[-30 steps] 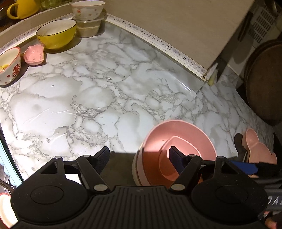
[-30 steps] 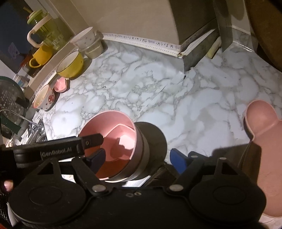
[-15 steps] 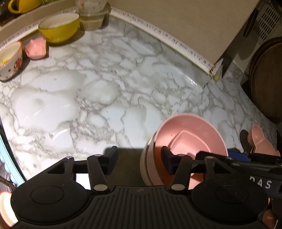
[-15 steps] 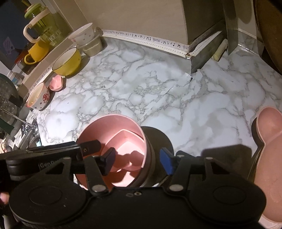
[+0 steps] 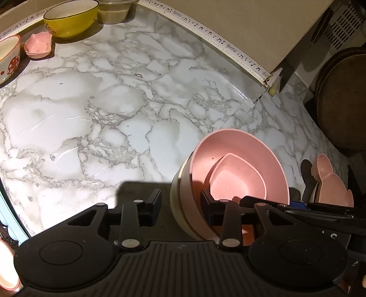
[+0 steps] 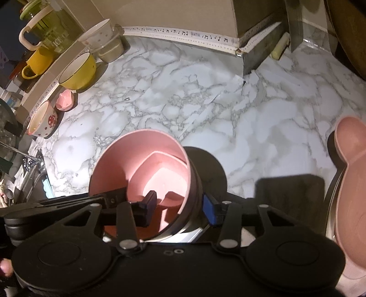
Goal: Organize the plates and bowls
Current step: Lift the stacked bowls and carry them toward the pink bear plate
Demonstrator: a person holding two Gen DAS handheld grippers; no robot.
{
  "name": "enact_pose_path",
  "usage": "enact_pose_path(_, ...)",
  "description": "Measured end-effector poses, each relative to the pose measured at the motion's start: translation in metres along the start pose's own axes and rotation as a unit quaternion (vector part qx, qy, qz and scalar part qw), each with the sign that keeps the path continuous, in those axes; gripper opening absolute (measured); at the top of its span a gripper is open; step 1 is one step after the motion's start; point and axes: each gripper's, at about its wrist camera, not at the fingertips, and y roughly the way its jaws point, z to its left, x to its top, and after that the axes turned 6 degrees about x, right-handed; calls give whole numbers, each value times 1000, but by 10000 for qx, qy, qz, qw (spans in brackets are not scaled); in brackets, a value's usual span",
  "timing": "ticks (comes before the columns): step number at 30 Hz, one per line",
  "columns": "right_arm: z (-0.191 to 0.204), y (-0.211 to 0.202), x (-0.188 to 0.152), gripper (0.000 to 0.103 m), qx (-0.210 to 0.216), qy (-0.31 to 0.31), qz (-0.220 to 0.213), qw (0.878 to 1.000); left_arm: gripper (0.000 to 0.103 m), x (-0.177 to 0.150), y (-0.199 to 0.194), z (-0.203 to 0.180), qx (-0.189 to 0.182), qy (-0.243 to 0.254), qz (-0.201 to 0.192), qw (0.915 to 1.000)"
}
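Note:
A pink bowl (image 5: 228,146) sits nested in a beige bowl (image 5: 177,201) on the marble counter, with a small heart-shaped pink dish (image 5: 238,178) inside it. My left gripper (image 5: 180,205) straddles the stack's left rim, one finger outside and one inside. Its jaws are closing, and the outer finger stands a little off the wall. My right gripper (image 6: 179,208) straddles the right rim of the pink bowl (image 6: 128,164). Its blue pad lies at the outer wall and the inner finger is still apart from it, jaws closing.
Along the back left stand a yellow bowl (image 5: 68,18), a small pink dish (image 5: 37,44), a mushroom-print bowl (image 5: 9,57) and a lidded container (image 5: 114,11). A pink bear-shaped plate (image 6: 352,182) lies at the right. A dark round board (image 5: 343,98) leans beyond it.
Both grippers' jaws have narrowed around opposite rims of the pink bowl stack. The bowls have stayed in place on the counter.

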Motion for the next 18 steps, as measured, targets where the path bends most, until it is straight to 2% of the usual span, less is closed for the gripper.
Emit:
enact_pose_path(10,-2,0,0,40,23,103,55,9999,26,0,1,-2,-96,72,27,9999)
enact_pose_path(14,-5,-1,1,35,25,274,-35,9996,26,-1,0,-2,-57,101,16,9999)
enact_pose_path(18,-8,-3,0,26,9,382,-134,9992,25,-1,-1,-1,-27,107,11,9999)
